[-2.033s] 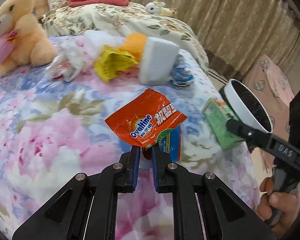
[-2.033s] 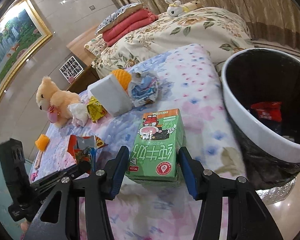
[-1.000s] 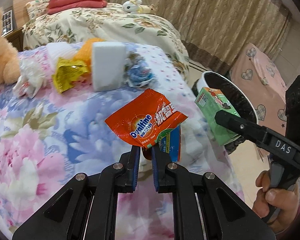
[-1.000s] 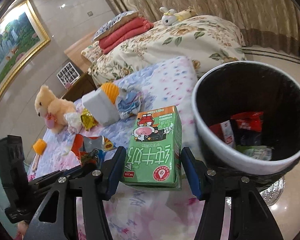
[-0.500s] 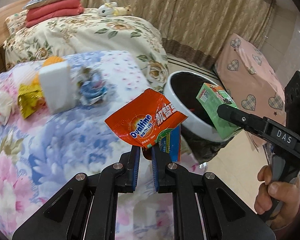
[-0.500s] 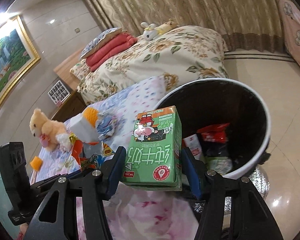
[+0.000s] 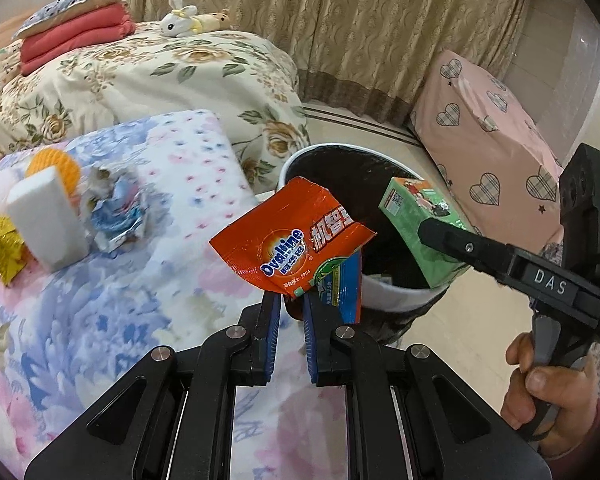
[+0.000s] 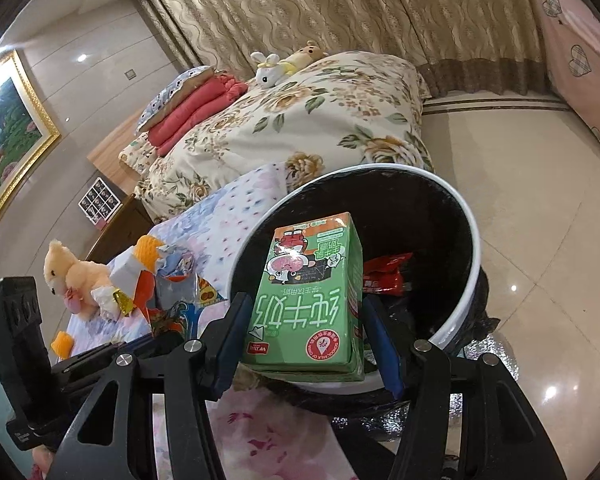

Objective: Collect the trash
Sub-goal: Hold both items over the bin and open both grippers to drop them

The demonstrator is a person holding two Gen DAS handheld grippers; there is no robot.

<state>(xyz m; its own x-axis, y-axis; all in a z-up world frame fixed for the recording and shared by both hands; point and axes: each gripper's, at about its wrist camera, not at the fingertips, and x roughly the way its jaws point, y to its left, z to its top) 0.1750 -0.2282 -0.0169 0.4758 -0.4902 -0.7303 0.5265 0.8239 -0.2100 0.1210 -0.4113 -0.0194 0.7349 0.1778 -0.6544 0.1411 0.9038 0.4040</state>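
Left gripper: jaws nearly together, pinching the bottom edge of an orange sachet and a blue wrapper behind it; both stick up past the fingertips.
Sachet place: ahead of the left gripper, over the near rim of the bin, at the edge of the flowered bed cover.
Left of that gripper: a white block, an orange ball, a yellow wrapper and a crumpled blue-white wrapper lie on the cover, well apart from the jaws.
Right gripper: jaws part way apart, clamped on the sides of a green carton, which stands upright between the pads.
Carton place: in front of the right gripper, above the bin's open mouth.
Bin: black-lined with a white rim; red packet lies inside, right of the carton.
Right hand: wraps the gripper's handle, far right in the left view.
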